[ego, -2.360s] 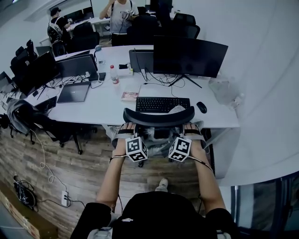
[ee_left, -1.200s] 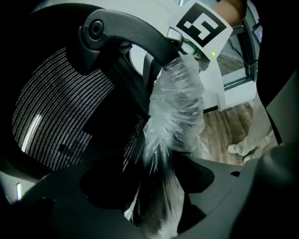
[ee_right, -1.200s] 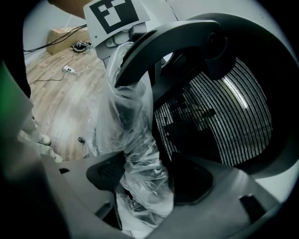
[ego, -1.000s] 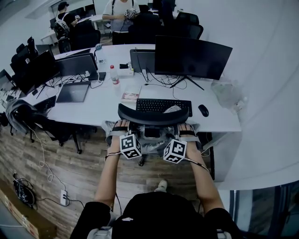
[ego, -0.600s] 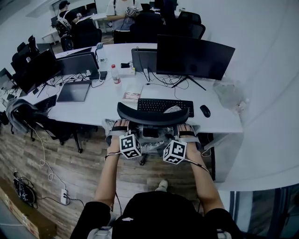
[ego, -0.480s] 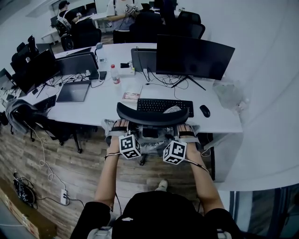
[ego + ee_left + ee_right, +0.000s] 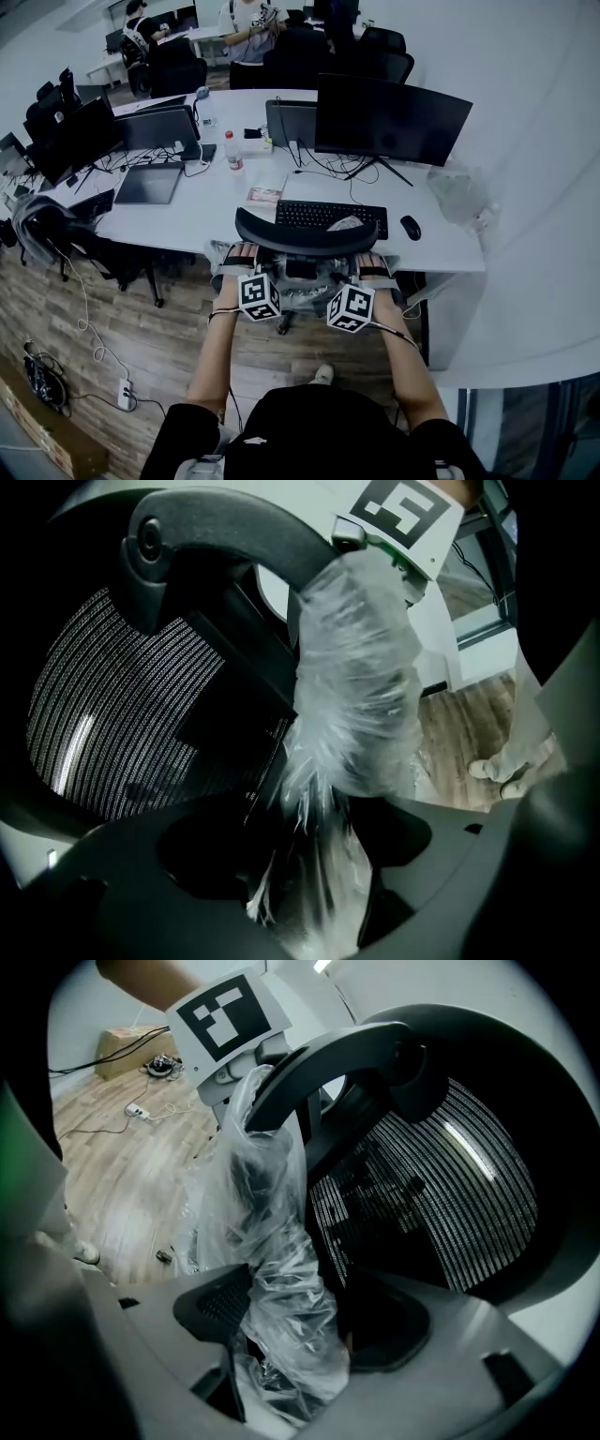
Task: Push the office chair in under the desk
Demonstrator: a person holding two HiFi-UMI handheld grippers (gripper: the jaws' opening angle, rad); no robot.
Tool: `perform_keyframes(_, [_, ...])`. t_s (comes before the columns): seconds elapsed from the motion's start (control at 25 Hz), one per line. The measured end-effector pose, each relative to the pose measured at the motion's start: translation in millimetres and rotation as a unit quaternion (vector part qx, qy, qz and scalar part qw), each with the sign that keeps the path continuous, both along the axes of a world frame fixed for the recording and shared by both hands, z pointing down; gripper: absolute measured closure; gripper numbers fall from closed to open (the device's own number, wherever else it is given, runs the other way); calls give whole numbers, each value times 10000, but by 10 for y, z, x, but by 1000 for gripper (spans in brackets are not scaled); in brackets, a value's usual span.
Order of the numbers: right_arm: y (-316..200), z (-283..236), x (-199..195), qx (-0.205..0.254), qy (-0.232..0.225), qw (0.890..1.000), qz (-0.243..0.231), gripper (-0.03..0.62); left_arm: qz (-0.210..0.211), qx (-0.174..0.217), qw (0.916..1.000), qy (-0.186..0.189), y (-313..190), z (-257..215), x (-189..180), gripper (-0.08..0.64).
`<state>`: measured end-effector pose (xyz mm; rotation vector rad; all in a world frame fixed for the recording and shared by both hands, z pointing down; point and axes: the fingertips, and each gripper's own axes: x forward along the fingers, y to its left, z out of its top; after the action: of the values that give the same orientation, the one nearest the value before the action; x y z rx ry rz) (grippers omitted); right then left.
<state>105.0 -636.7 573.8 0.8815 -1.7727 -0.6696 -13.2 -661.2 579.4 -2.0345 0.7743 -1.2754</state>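
The office chair's black curved top (image 7: 305, 242) lies against the front edge of the white desk (image 7: 187, 225), just before the keyboard (image 7: 328, 215). My left gripper (image 7: 242, 257) and right gripper (image 7: 371, 264) reach to the chair's back from behind, one at each side. In the left gripper view the mesh back (image 7: 131, 733) fills the left, and the left gripper (image 7: 314, 902) is shut on a plastic-wrapped part (image 7: 356, 705) of the chair. The right gripper (image 7: 281, 1372) is shut on the same plastic-wrapped part (image 7: 272, 1241), beside the mesh (image 7: 422, 1194). The seat is hidden.
On the desk stand a large monitor (image 7: 392, 117), a mouse (image 7: 409, 228), a laptop (image 7: 147, 184) and a bottle (image 7: 230, 150). Another chair with a jacket (image 7: 42, 225) stands at the left. Cables and a power strip (image 7: 122, 394) lie on the wooden floor. People are at the far desks (image 7: 248, 19).
The chair's top has shifted slightly to the left along the desk edge, with both grippers following it. Both grips are unchanged.
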Motion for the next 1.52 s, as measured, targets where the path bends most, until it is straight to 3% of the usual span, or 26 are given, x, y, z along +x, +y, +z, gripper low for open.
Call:
perform_keyframes(0.44, [144,-117,-1,14,-672,9977,5,278,-253,-76,9994,-234,114,-31,-52,202])
perform_keyframes(0.56, [211,-182,30,61,-785,9969,32,278,-423,-86,9991,32,179,-116,-108,202])
perform_keyframes(0.72, [272,-286,16,-84,-1459,9891,197,278,-609,61,9963,603,251,-331,-195,202])
perform_keyframes(0.84, [322,-362,42,40,-1444,9891,288,278,-671,51,9921,1061,351,-476,-233,202])
perform_keyframes(1.08, [476,-534,39,209,-1703,9839,494,281,-708,-35,9859,1516,556,-532,-262,204])
perform_keyframes(1.28, [604,-730,81,309,-2139,9732,790,403,-668,-151,9794,1899,739,-590,-253,204])
perform_keyframes(1.52, [775,-930,80,560,-2419,9633,1022,466,-630,-229,9672,2451,997,-728,-290,210])
